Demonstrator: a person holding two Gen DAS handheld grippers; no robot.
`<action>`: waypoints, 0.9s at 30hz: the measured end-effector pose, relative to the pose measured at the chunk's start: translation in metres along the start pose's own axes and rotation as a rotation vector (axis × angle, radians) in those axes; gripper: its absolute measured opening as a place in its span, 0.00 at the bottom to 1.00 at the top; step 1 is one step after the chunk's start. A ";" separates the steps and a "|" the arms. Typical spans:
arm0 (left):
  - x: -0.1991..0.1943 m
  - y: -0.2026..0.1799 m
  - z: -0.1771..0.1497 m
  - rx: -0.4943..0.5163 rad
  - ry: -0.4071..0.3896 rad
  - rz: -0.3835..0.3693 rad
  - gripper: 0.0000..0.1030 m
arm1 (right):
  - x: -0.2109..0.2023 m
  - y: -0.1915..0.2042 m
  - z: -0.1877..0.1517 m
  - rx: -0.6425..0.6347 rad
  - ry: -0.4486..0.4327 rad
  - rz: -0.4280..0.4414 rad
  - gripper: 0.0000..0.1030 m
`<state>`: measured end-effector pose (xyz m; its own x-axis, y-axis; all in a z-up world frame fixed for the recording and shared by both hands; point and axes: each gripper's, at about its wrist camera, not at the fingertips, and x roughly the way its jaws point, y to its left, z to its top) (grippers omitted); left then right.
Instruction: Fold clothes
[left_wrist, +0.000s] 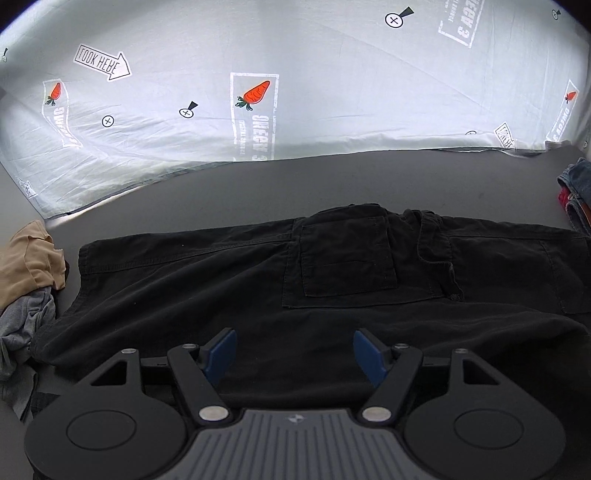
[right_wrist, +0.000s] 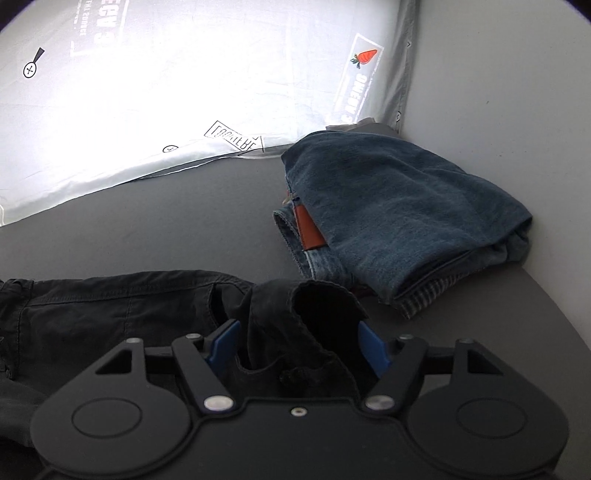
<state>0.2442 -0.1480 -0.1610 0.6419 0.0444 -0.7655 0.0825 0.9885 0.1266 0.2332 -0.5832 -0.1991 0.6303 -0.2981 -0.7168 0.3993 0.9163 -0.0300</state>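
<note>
Black shorts (left_wrist: 258, 280) lie spread flat on the dark grey table (left_wrist: 221, 195), back pocket up. My left gripper (left_wrist: 294, 345) is open, its blue pads just above the near edge of the shorts, holding nothing. In the right wrist view the right end of the black shorts (right_wrist: 129, 317) shows, with a bunched-up fold of the black cloth (right_wrist: 317, 306) standing up between the blue pads of my right gripper (right_wrist: 299, 338). That gripper's jaws are wide apart and do not pinch the cloth.
A folded pair of blue jeans (right_wrist: 399, 218) with a brown leather patch sits at the table's right, against the grey wall (right_wrist: 517, 110). A beige and grey clothes heap (left_wrist: 26, 280) lies at the left. A white printed sheet (left_wrist: 295, 74) hangs behind the table.
</note>
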 end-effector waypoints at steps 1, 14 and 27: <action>-0.001 -0.002 -0.001 -0.013 0.006 0.012 0.69 | 0.010 -0.001 0.005 0.012 0.002 -0.012 0.04; -0.019 0.039 -0.038 -0.278 0.081 0.259 0.73 | 0.099 0.017 0.035 -0.254 0.043 -0.132 0.27; -0.023 0.089 -0.116 -0.453 0.222 0.267 0.80 | -0.072 -0.064 -0.101 0.143 0.159 -0.120 0.71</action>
<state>0.1481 -0.0444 -0.2054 0.4165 0.2818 -0.8643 -0.4269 0.9000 0.0877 0.0951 -0.5929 -0.2155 0.4648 -0.3464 -0.8149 0.5623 0.8264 -0.0306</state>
